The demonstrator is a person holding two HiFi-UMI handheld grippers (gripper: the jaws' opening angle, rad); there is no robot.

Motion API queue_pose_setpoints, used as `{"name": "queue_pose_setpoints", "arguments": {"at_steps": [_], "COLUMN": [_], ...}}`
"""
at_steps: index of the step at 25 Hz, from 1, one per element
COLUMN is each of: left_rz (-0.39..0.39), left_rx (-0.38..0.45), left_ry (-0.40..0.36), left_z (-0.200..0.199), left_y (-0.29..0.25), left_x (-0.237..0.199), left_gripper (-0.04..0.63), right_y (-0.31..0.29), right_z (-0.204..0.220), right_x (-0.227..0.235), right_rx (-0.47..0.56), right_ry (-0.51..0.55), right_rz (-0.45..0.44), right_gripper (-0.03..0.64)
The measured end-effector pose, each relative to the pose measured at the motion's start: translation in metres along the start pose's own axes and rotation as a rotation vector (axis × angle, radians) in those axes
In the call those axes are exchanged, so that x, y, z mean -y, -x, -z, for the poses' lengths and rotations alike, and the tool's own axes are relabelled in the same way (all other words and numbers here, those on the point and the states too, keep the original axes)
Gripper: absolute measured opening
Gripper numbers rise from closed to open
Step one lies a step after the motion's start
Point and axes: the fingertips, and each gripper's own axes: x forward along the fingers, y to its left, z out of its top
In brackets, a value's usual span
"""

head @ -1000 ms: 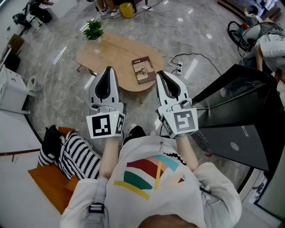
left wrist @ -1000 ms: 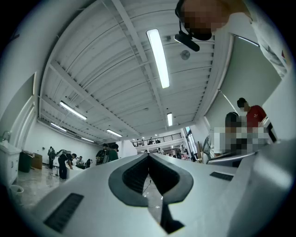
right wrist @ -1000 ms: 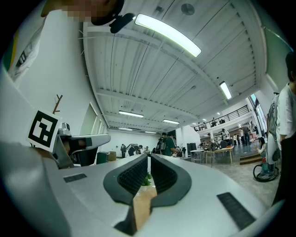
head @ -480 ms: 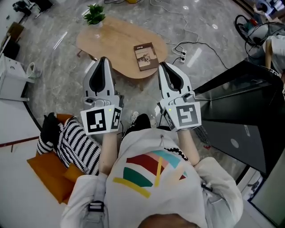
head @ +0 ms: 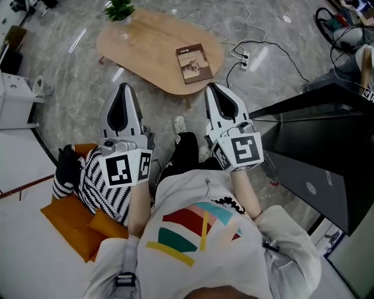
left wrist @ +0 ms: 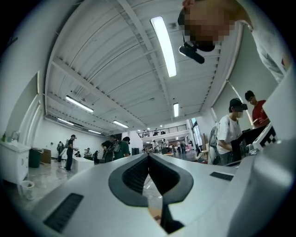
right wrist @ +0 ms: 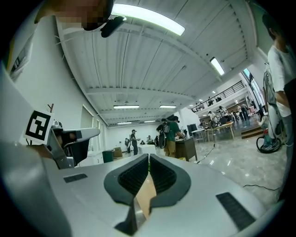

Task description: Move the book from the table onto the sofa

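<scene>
The left hand-held gripper (head: pixel 123 93) and right hand-held gripper (head: pixel 213 92) are carried level, jaws clenched on nothing, probably readying a reach. The book (head: pixel 194 63) lies flat by the counter (head: pixel 140 44) edge nearest the right one, untouched. Bare floor lies between them. A black panel (head: pixel 315 146) crowds the right side, a cushion (head: pixel 67 225) the left, and cables (head: pixel 257 49) trail beyond.

Top edge crops plant (head: pixel 118 9), print on book (head: pixel 194 63) too small to read, black case (head: pixel 318 146) cut off at rt.
</scene>
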Motion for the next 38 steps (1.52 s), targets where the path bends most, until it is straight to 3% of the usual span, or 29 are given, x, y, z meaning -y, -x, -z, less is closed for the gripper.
{"name": "queue_pose_setpoints", "arguments": {"at_steps": [4, 9, 15, 21, 25, 29, 34, 38], "left_rz": [0.092, 0.156, 0.133, 0.202, 0.251, 0.315, 0.344, 0.358], "left_rx": [0.046, -0.029, -0.118, -0.206, -0.226, -0.241, -0.291, -0.337], "left_ry": [0.05, 0.072, 0.17, 0.172, 0.155, 0.124, 0.143, 0.172], "left_z": [0.012, 0.054, 0.123, 0.172, 0.199, 0.23, 0.281, 0.317], "left_y": [-0.022, -0.071, -0.136, -0.206, -0.256, -0.291, -0.328, -0.332], "left_x": [0.0, -0.013, -0.073, -0.122, -0.138, -0.131, -0.103, -0.07], "left_gripper": [0.006, 0.006, 0.006, 0.006, 0.006, 0.006, 0.006, 0.006], "right_y": [-0.028, -0.074, -0.155, -0.237, -0.277, -0.286, -0.278, -0.273], "right_z": [0.019, 0.034, 0.068, 0.091, 0.096, 0.112, 0.167, 0.214], "right_x": [0.01, 0.03, 0.056, 0.076, 0.1, 0.124, 0.16, 0.171], "right_rx": [-0.056, -0.128, -0.261, -0.334, -0.306, -0.275, -0.306, -0.398], "right_ry": [-0.045, -0.045, -0.031, -0.02, -0.025, -0.088, -0.231, -0.212], "right_rz": [0.004, 0.052, 0.1, 0.115, 0.154, 0.194, 0.258, 0.238], "right_gripper": [0.023, 0.023, 0.023, 0.023, 0.023, 0.023, 0.023, 0.023]}}
